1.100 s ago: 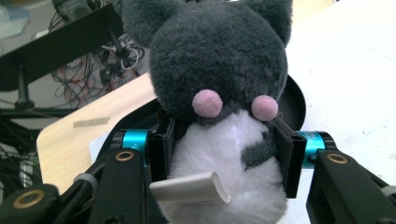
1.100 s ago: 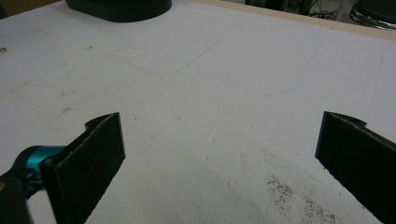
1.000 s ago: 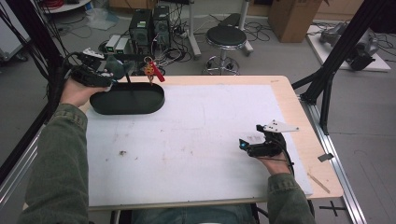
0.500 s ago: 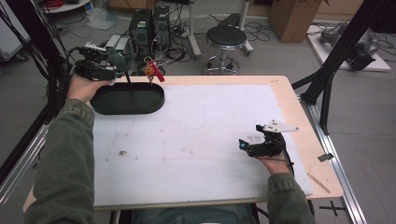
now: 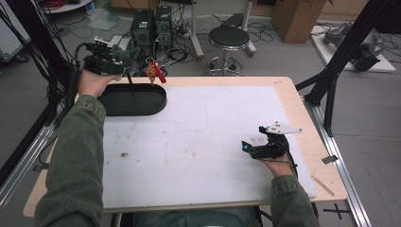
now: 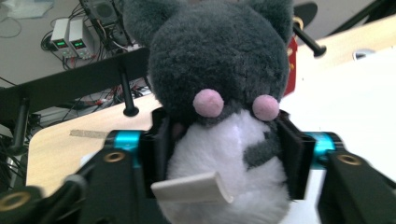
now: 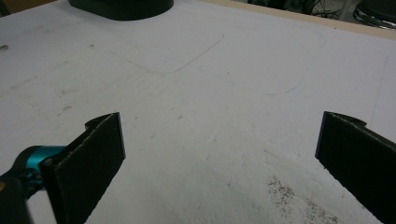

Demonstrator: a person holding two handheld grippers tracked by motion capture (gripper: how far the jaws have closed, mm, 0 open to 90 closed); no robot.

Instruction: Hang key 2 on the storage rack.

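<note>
Plush toy (image 6: 224, 107), grey with pink cheeks and a white belly, sits between the left gripper (image 6: 224, 154) pads at the high view's 10 o'clock, above the far rim of the black oval tray (image 5: 142, 106). Pads flank the belly on both sides; jaws have just been opening, and whether they press the fabric now I cannot tell. Likely a release into the tray, or a regrip. A white label tag curls off the belly at the toy's 6 o'clock. Left hand (image 5: 92, 82) keeps the tool roughly level, toy head pointing away from the person. Red keyring bundle (image 5: 155, 73) hangs at the tray's 1 o'clock, on the table edge. Right gripper (image 5: 248, 149) rests at 4 o'clock on the white mat (image 5: 213, 137), jaws wide apart with nothing between, parked out of the way.
</note>
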